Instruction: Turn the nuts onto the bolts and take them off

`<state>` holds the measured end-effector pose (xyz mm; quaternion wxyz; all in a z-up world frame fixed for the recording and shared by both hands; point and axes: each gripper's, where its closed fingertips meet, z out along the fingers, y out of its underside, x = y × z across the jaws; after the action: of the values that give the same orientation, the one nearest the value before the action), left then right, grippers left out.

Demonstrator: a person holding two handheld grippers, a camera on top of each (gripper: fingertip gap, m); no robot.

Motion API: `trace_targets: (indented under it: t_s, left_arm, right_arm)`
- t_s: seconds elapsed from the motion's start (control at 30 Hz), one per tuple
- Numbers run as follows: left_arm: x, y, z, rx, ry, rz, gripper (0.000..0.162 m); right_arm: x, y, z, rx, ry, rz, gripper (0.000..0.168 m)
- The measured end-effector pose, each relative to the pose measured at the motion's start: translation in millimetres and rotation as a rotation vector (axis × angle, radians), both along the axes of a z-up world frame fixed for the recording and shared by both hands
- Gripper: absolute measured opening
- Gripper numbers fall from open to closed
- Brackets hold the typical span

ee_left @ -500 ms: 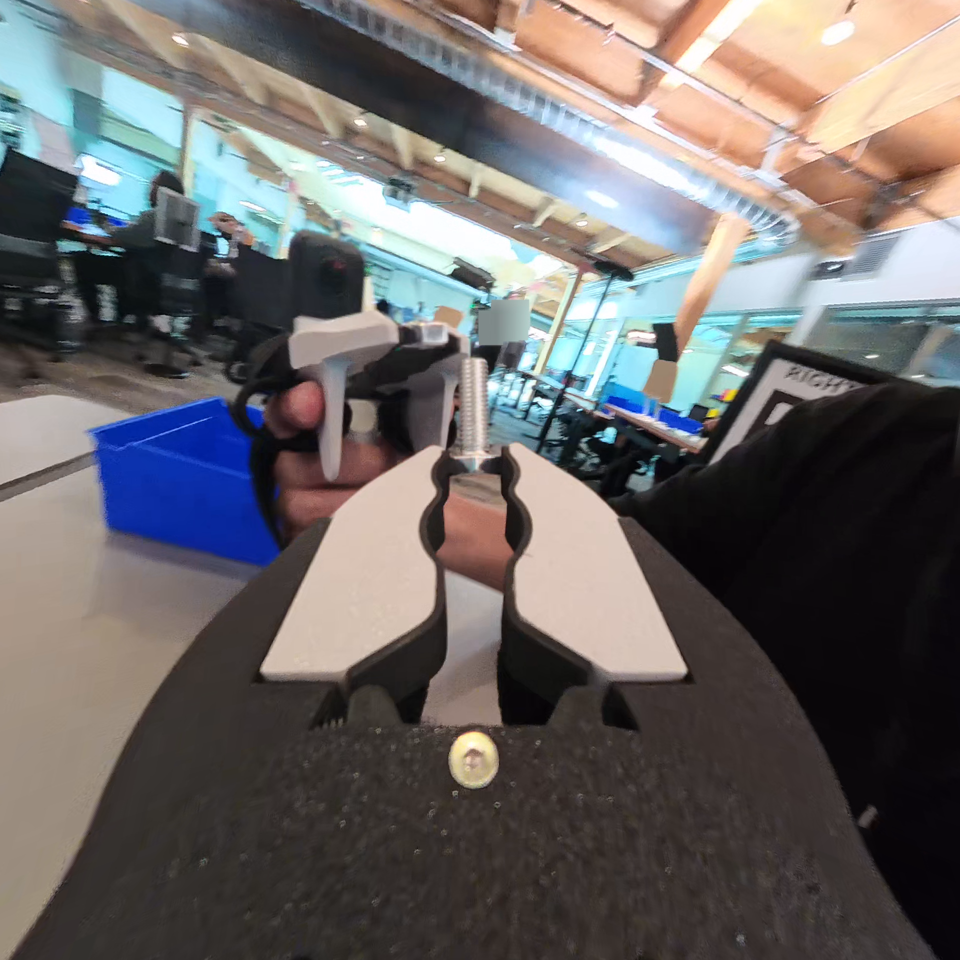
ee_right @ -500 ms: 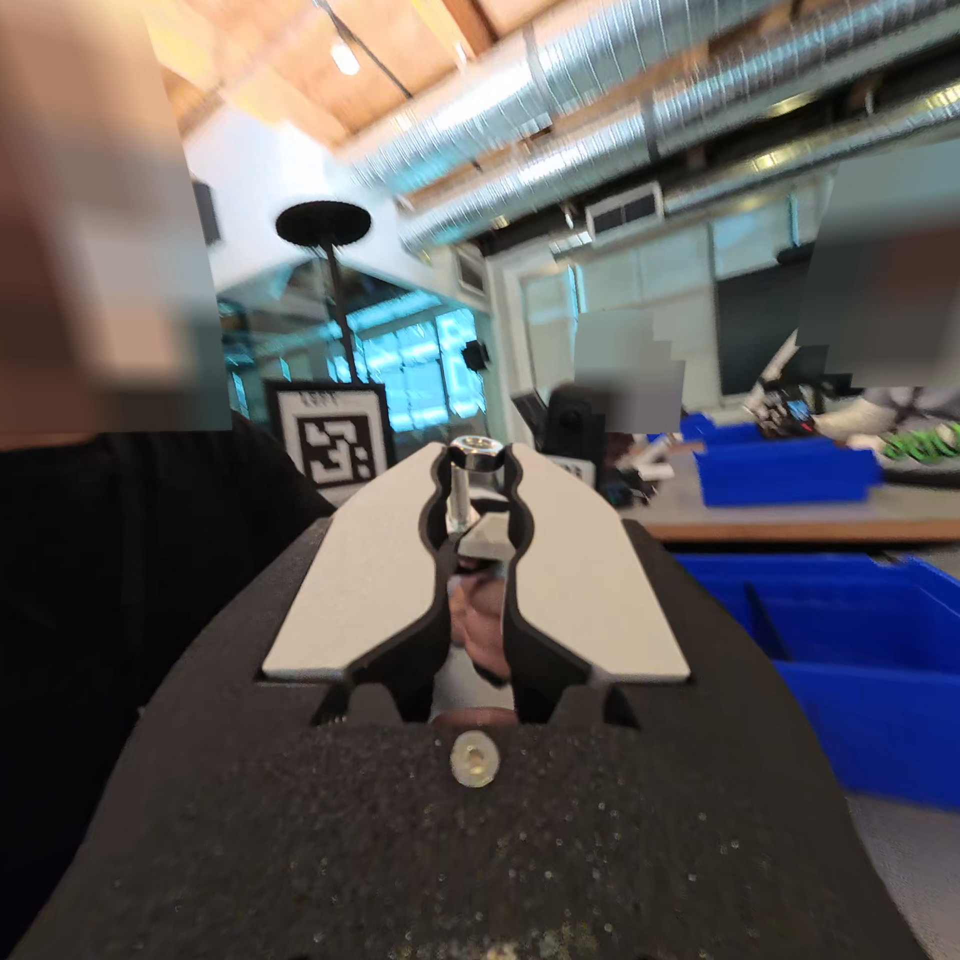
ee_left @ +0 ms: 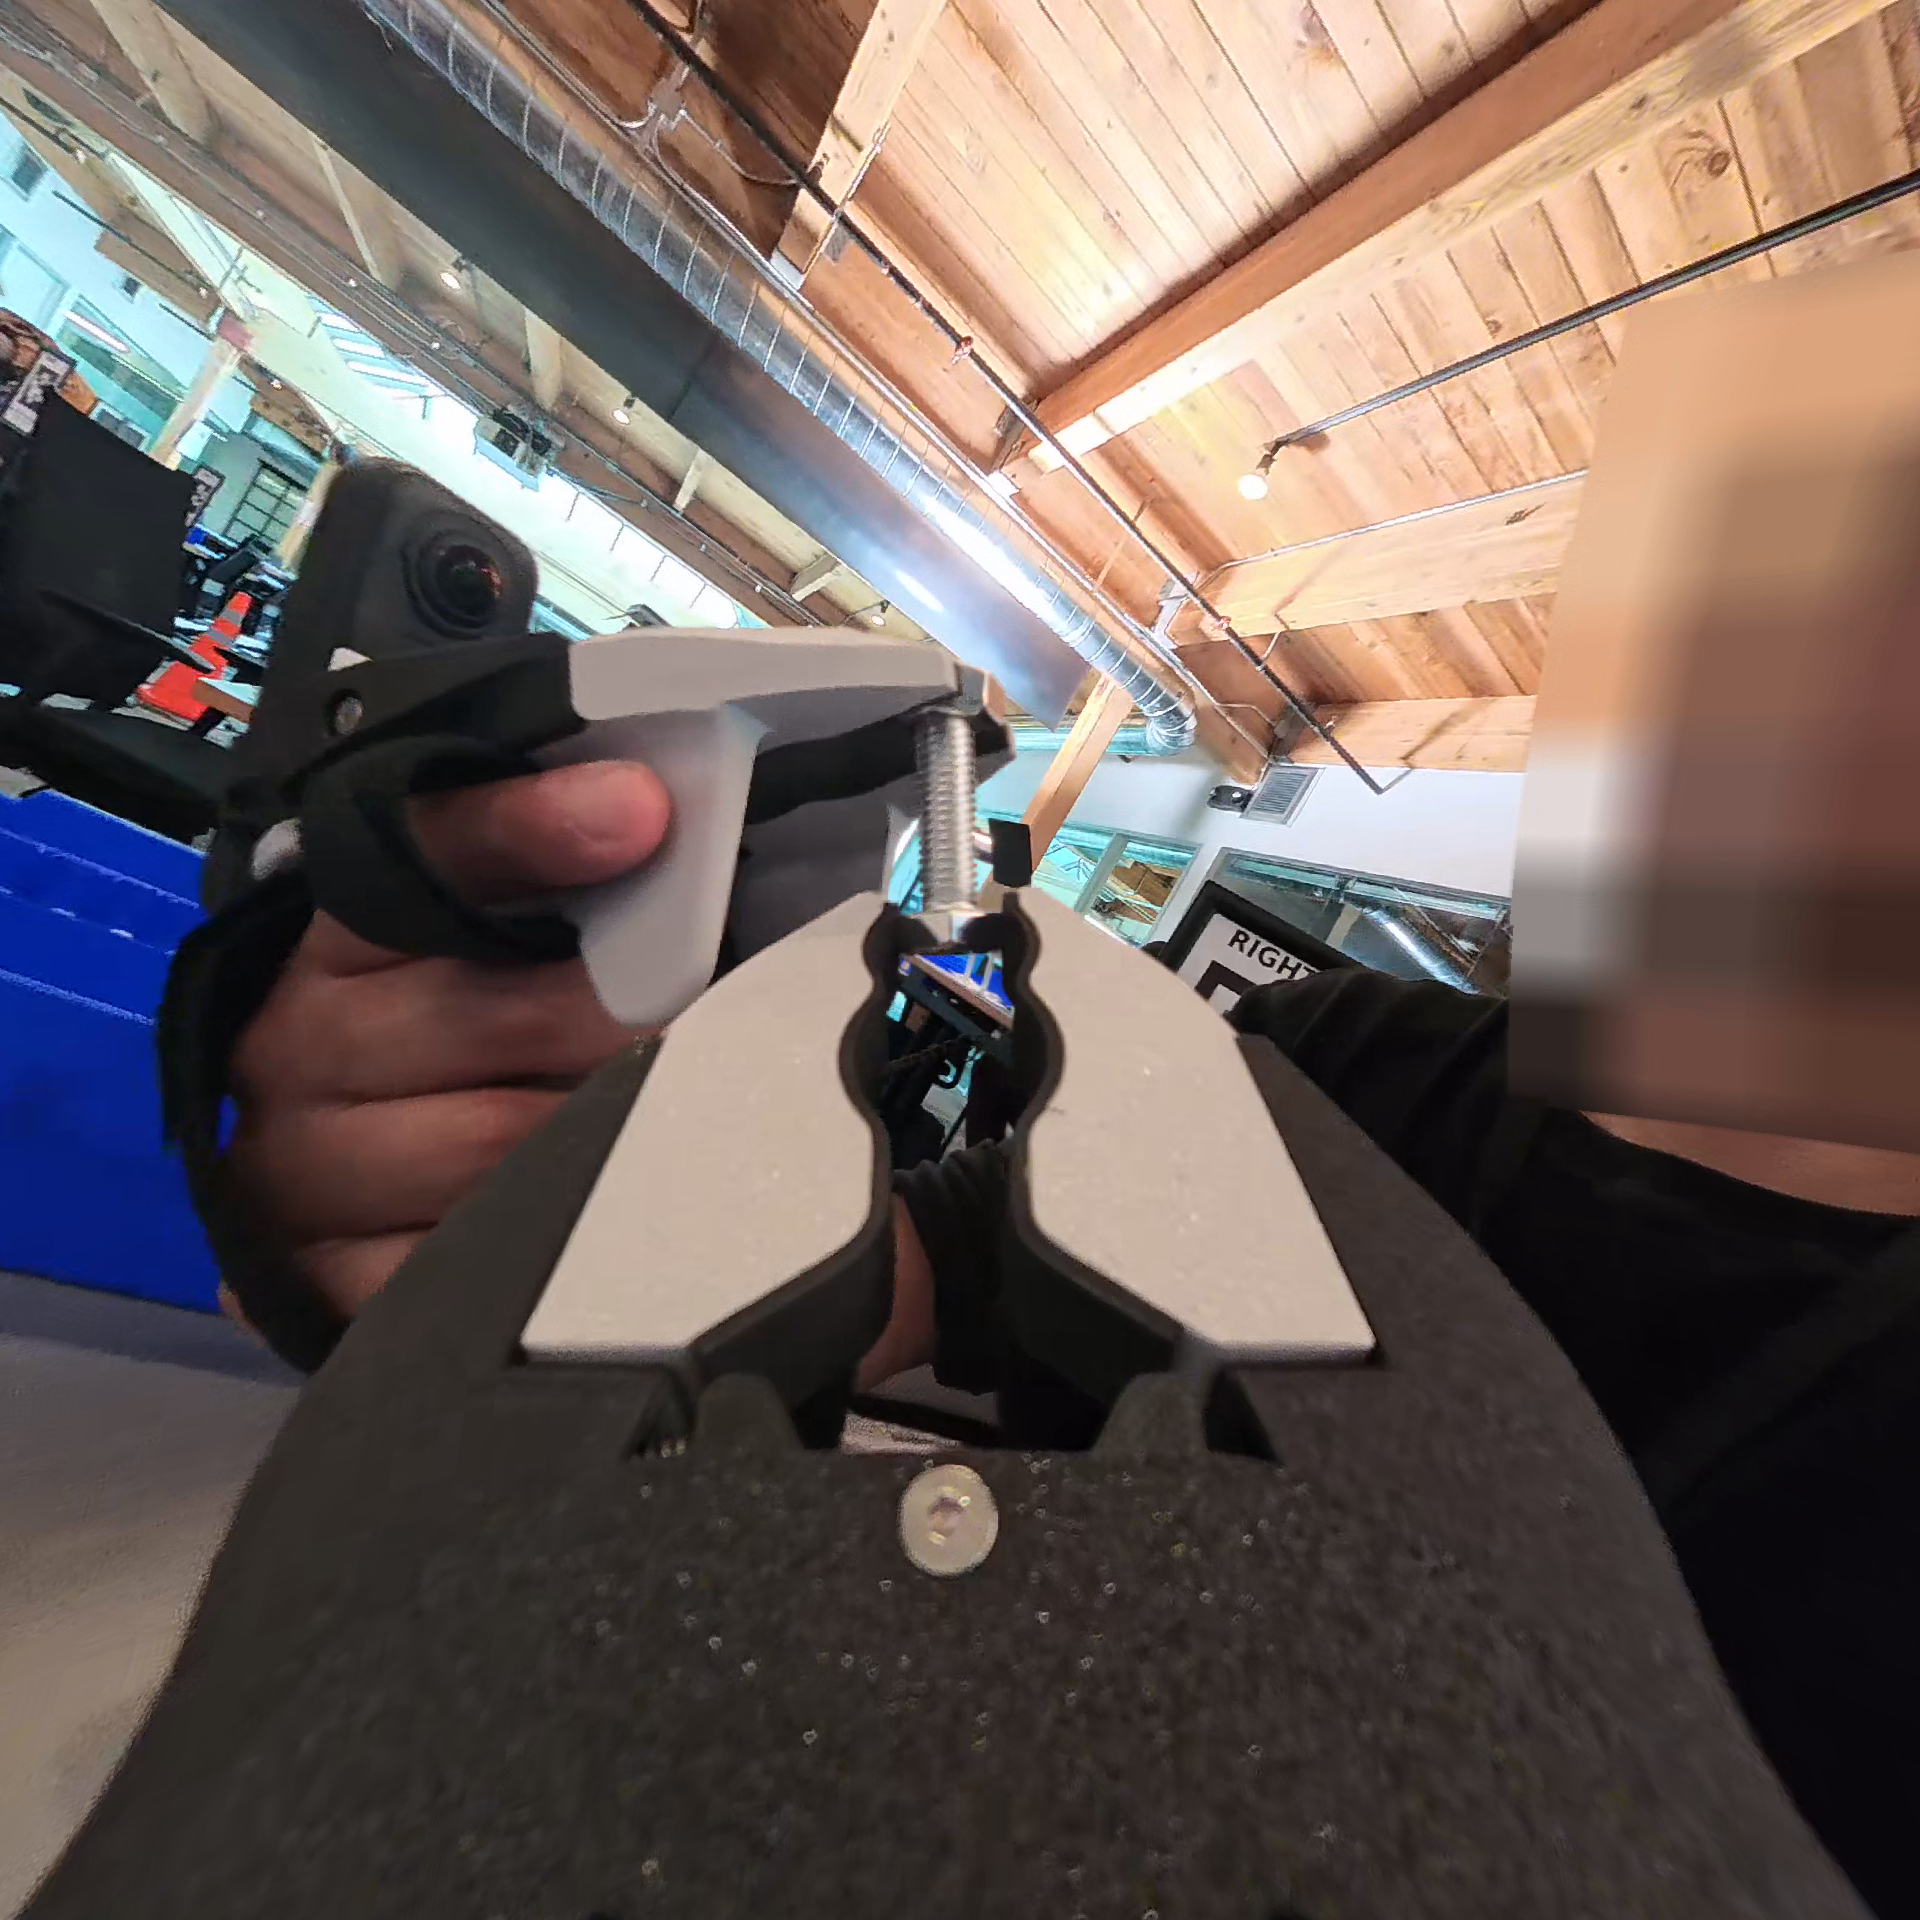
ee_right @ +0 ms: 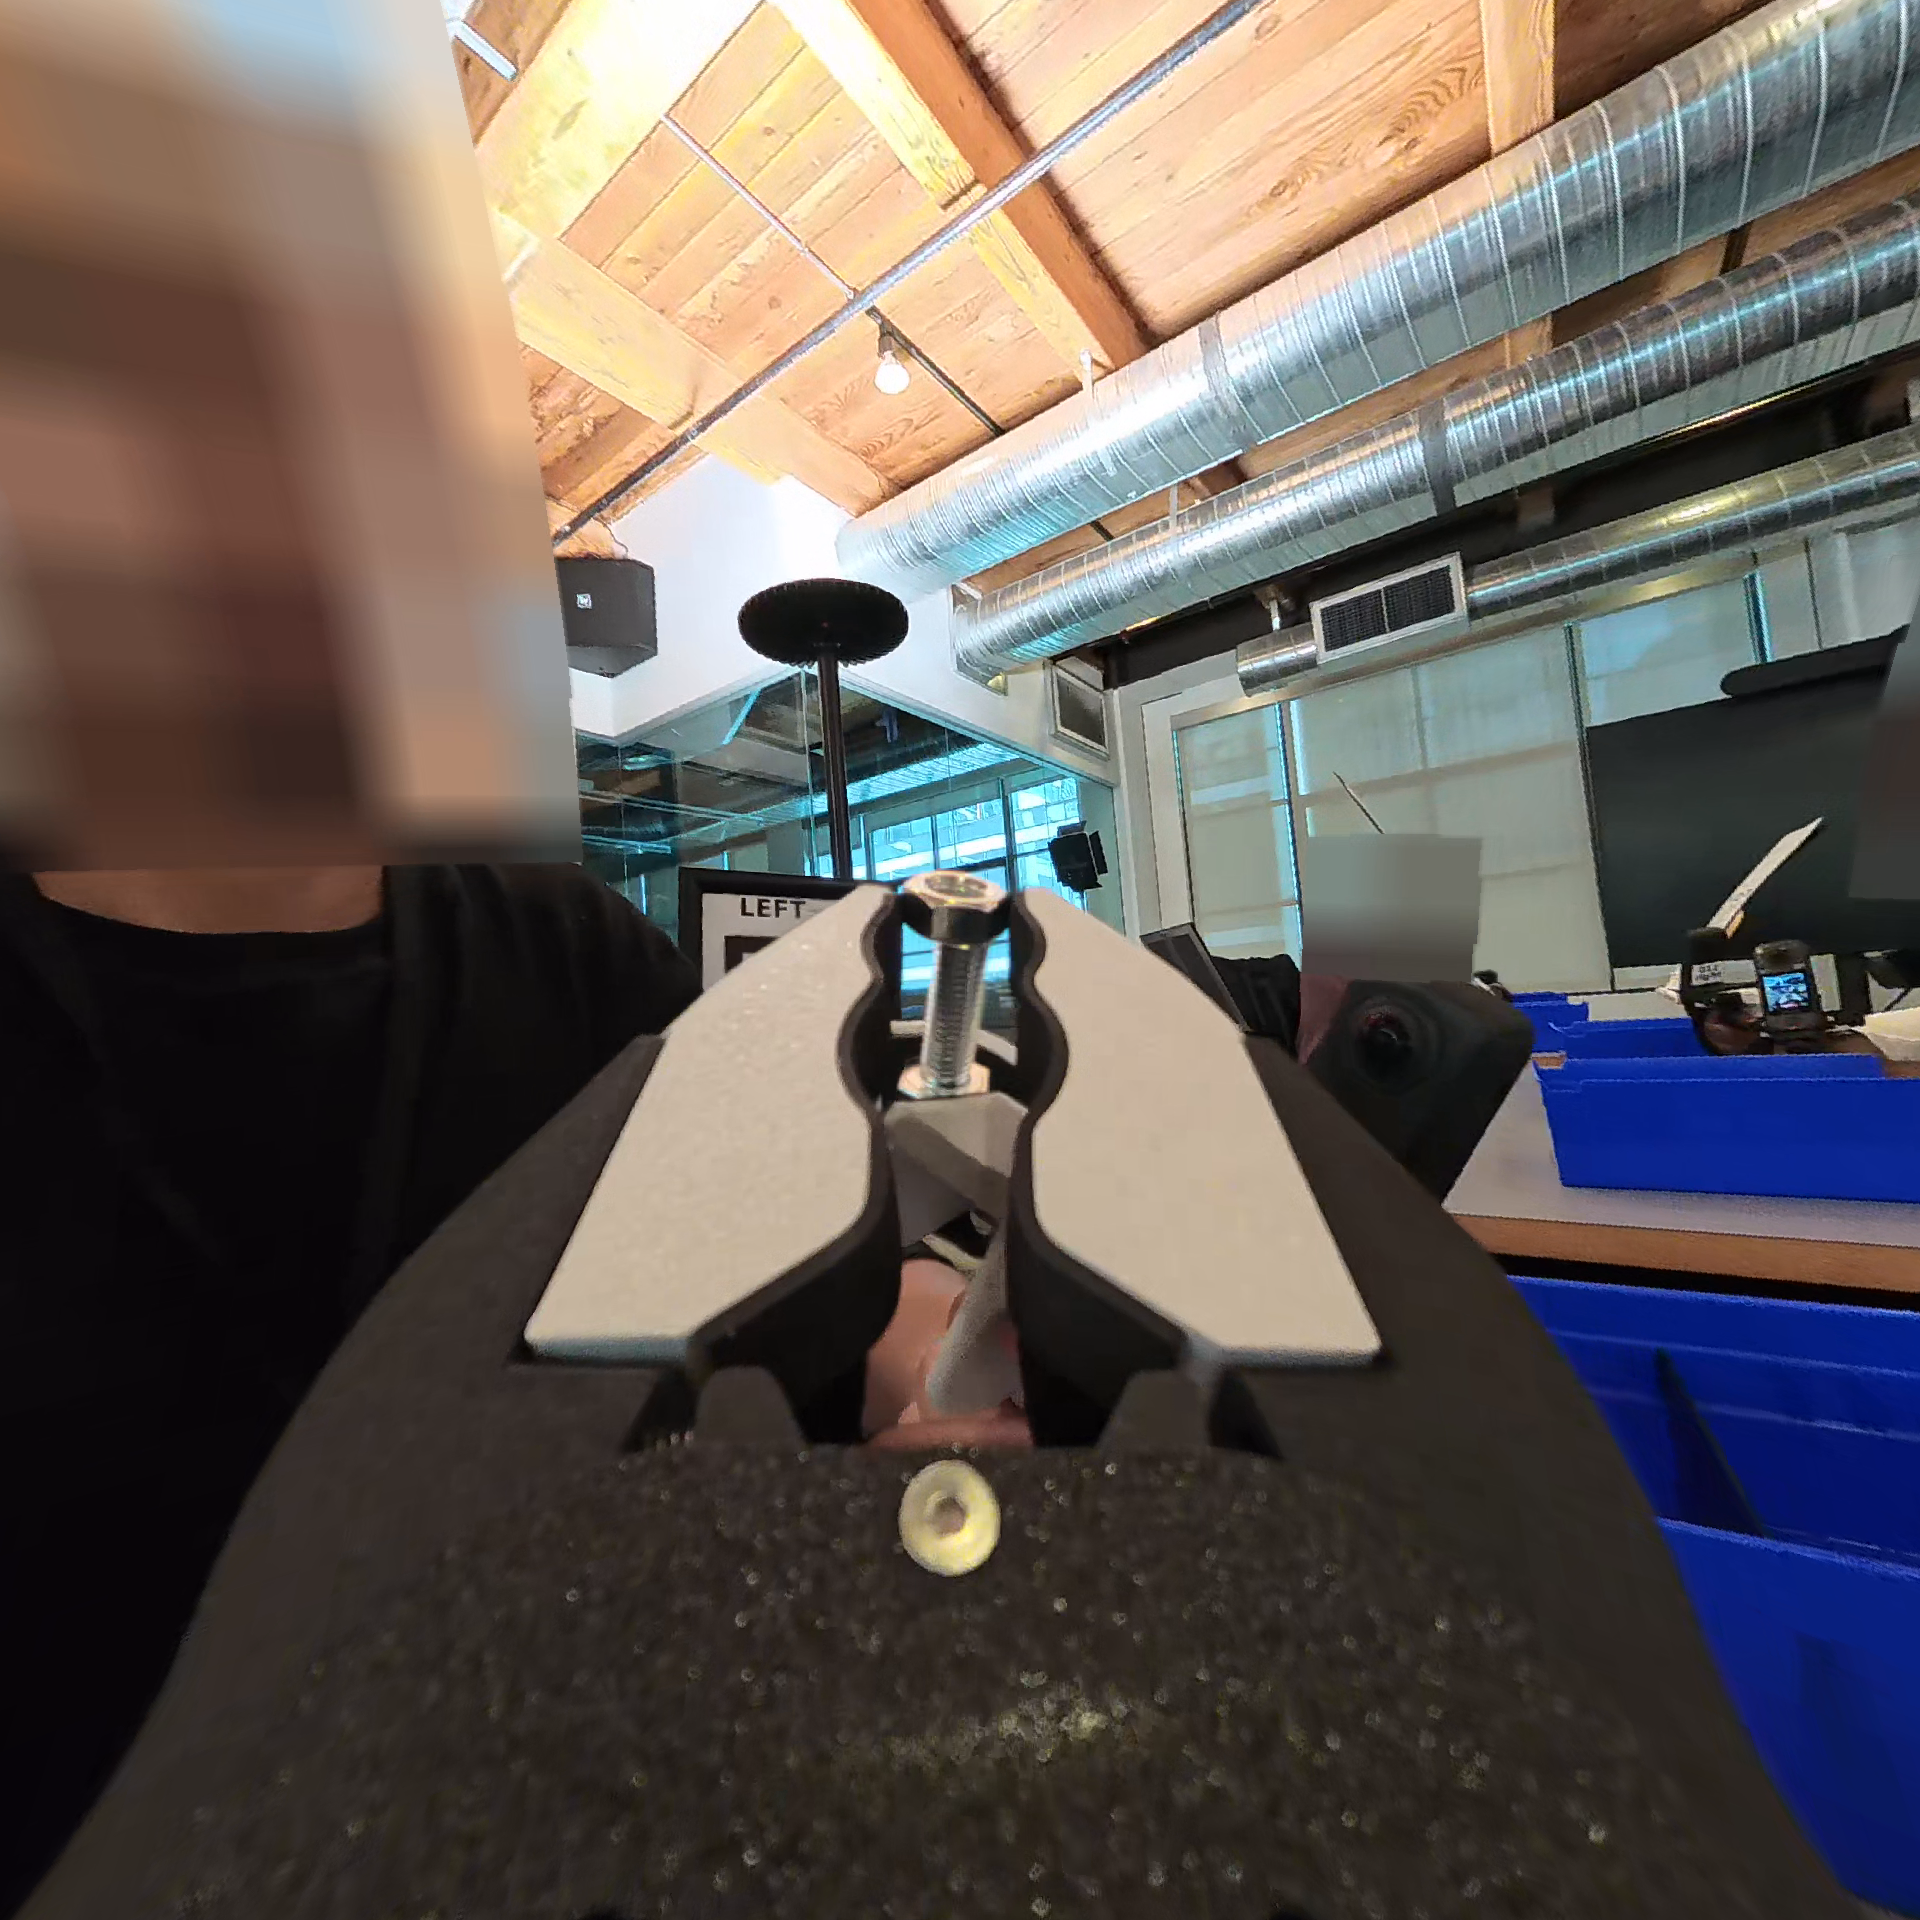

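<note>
The right claw point(ee_right: 953, 920) is clamped on the bolt point(ee_right: 950, 1006) head. The left claw point(ee_left: 953, 923) grips the nut point(ee_right: 943, 1081) at the shank's other end, both held off the bench.

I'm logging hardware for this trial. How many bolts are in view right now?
1. The single bolt stands upright, its hex head gripped by the right claw, its lower end in a nut held by the left claw. Bins may hide more.

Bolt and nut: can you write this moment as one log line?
right gripper: shut on bolt head | left gripper: shut on nut | nut at thread end | both held in air
</note>
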<state>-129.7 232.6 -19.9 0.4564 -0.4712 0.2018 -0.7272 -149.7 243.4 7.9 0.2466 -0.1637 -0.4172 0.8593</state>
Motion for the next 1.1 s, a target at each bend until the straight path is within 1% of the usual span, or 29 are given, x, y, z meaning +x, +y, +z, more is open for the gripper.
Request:
trace_targets:
  t_s: [0.2,0.33,0.5,0.67,0.83,0.97,1.1]
  left_arm:
    - [2.7,-1.6,2.5,0.000,-0.044,-0.034,0.017]
    - [-1.2,4.4,-1.0,0.014,0.001,0.039,0.017]
    - [-10.1,23.1,-11.9,0.035,0.143,0.257,0.017]
    - [-18.5,42.1,-23.7,0.074,0.329,0.504,0.017]
    - [-31.3,60.0,-37.3,0.107,0.546,0.752,0.017]
    - [-41.8,71.8,-50.7,0.172,0.782,0.941,0.017]
    - [-47.7,79.2,-64.3,0.209,0.955,1.022,0.017]
  right_arm:
    - [0.7,-1.8,0.2,-0.028,0.017,0.025,0.019]
    - [-4.0,3.0,-2.6,-0.040,-0.028,-0.011,0.019]
    - [-14.7,18.2,-11.5,-0.050,-0.122,-0.150,0.019]
    - [-22.2,33.4,-20.5,-0.068,-0.198,-0.289,0.019]
    - [-31.0,49.4,-32.5,-0.088,-0.313,-0.448,0.019]
    - [-35.2,60.0,-44.8,-0.137,-0.411,-0.529,0.019]
    - [-36.5,68.3,-58.8,-0.228,-0.529,-0.561,0.019]
